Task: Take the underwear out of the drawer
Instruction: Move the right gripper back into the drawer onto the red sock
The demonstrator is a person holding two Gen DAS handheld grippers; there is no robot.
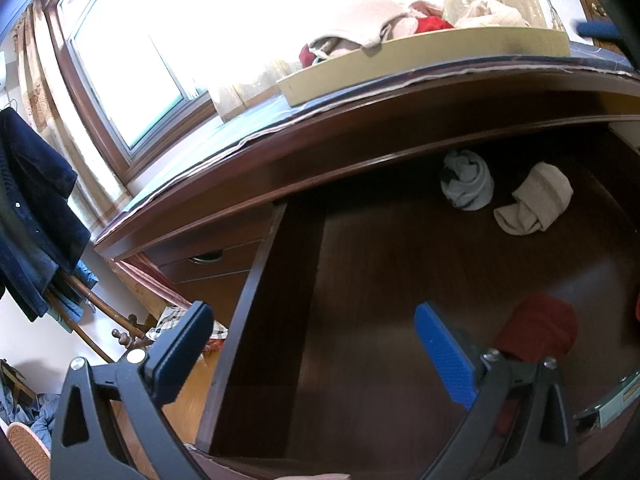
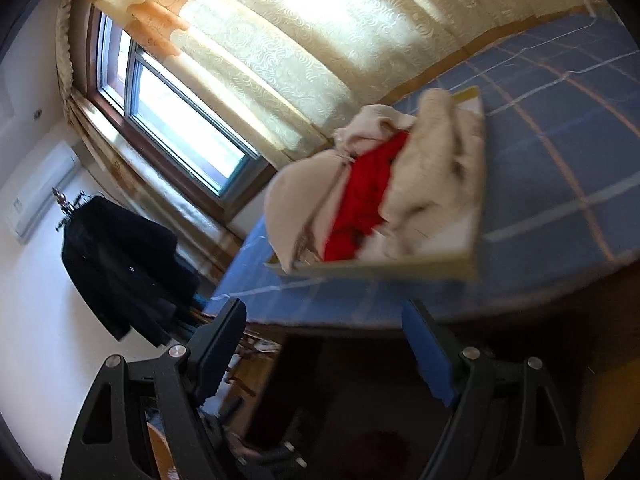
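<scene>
The left gripper (image 1: 316, 344) hangs over the open drawer (image 1: 400, 300), its jaws wide apart with nothing between them. One finger is outside the drawer's side wall, at about 7 o'clock in the left wrist view; the other, with a ribbed blue pad, is over the drawer floor. The right gripper (image 2: 326, 344) is also wide open and empty, and it stands in front of the desk edge.

Inside the drawer, which is of dark, smooth brown wood, three rolled pieces of underwear lie. A grey roll (image 1: 466, 180) and a beige roll (image 1: 532, 200) lie near each other but apart at the back, at about 1 o'clock. A dark red roll (image 1: 540, 330) lies at about 4 o'clock, just beside the blue pad and partly hidden by the gripper's black frame.

On the desk top a blue checked cloth (image 2: 560, 160) is spread. A flat yellowish tray (image 1: 400, 60) with low walls stands on it, and a loose heap of soft cream and red clothes (image 2: 380, 184) fills it, some of it hanging over the rim. The right wrist view is blurred.

At 9 o'clock a dark coat (image 2: 120, 260) hangs on a wooden stand. Behind the desk there are a window (image 2: 180, 120) and a patterned cream curtain (image 2: 280, 40).
</scene>
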